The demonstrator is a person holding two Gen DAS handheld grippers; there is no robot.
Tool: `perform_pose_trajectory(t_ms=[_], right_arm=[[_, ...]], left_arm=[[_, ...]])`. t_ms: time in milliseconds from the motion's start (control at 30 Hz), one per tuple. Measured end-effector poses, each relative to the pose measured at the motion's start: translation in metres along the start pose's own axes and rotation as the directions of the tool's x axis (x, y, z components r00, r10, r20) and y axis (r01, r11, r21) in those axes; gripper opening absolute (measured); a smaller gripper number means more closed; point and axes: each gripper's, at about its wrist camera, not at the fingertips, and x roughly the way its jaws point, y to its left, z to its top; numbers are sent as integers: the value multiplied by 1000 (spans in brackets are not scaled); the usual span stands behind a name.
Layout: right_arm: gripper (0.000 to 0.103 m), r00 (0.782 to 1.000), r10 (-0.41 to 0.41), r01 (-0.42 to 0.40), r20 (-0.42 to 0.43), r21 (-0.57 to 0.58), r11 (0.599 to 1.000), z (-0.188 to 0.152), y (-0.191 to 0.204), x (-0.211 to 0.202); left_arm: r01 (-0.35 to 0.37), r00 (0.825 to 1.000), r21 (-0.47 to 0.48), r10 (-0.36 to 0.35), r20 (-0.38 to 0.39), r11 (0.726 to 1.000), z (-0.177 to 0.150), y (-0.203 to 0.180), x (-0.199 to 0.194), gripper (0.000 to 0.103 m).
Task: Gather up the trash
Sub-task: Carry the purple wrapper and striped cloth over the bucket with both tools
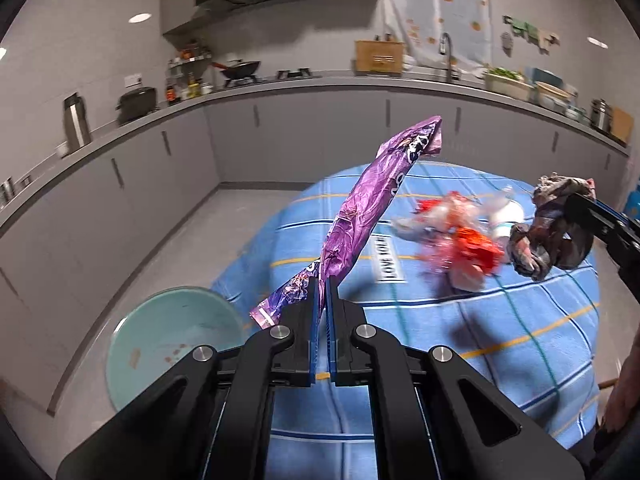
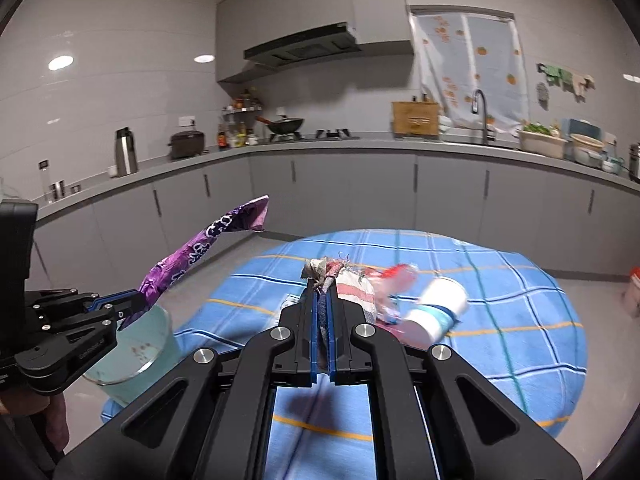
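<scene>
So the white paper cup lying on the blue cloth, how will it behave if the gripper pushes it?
The white paper cup lies on its side on the checked tablecloth, so it will probably roll rather than slide. It looks empty and thin-walled, so likely light and easy to crush. The soft cloth may slow it.

This is a home kitchen. A long grey desk [image 2: 360, 148] wraps around two walls above grey cabinets [image 2: 352, 188] with slim vertical handles. A range hood [image 2: 300, 46] hangs over a gas hob [image 2: 332, 133], where a black wok [image 2: 285, 124] sits. A spice rack with bottles [image 2: 240, 124], a rice cooker [image 2: 186, 144] and a steel thermos [image 2: 125, 152] line the left stretch. To the right stand a wooden knife block [image 2: 415, 119], a sink faucet [image 2: 482, 114] beneath a curtained window [image 2: 472, 68], and bowls of greens [image 2: 540, 140].
</scene>
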Motion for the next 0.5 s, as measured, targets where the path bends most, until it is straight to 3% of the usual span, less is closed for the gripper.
perform_pose_trajectory(t_ms=[500], right_arm=[[5,990,141,-140,0,-73,987,16,61,15]], left_arm=[[-107,994,-94,107,-6,990,-9,60,-9,4]])
